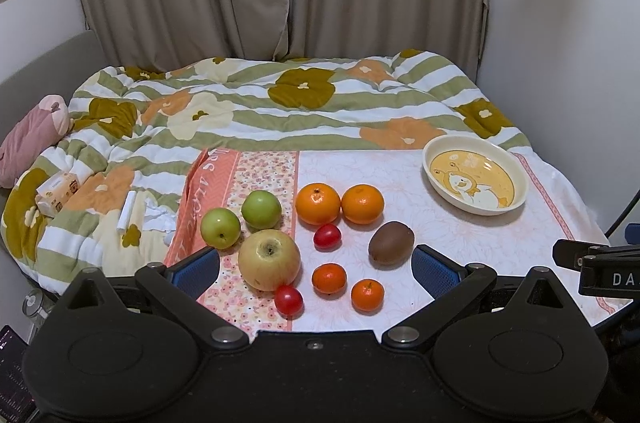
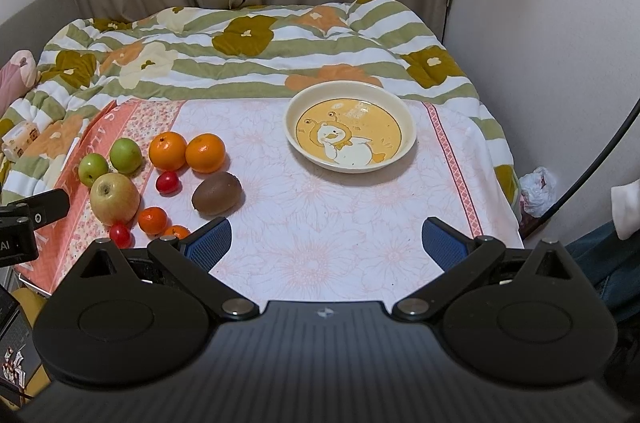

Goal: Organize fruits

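While both tools hang above the near edge of the cloth-covered bed, neither holds anything: the left tool has its blue pads spread wide over the fruit cluster, and the right tool is equally released over bare cloth.

Just ahead of the left tool lie the large yellow-green apple, two cherry tomatoes and two small mandarins. Beyond them sit two green apples and two larger oranges, the oranges touching. The kiwi lies at the cluster's right side, its long axis running roughly left to right and tilted a little, the right end farther away.

Farther right, well apart from the fruit, the cream duck-print dish stands empty.

By my judgement the sorting has not begun: every fruit lies on the cloth, none in the dish, so all of it remains to do.
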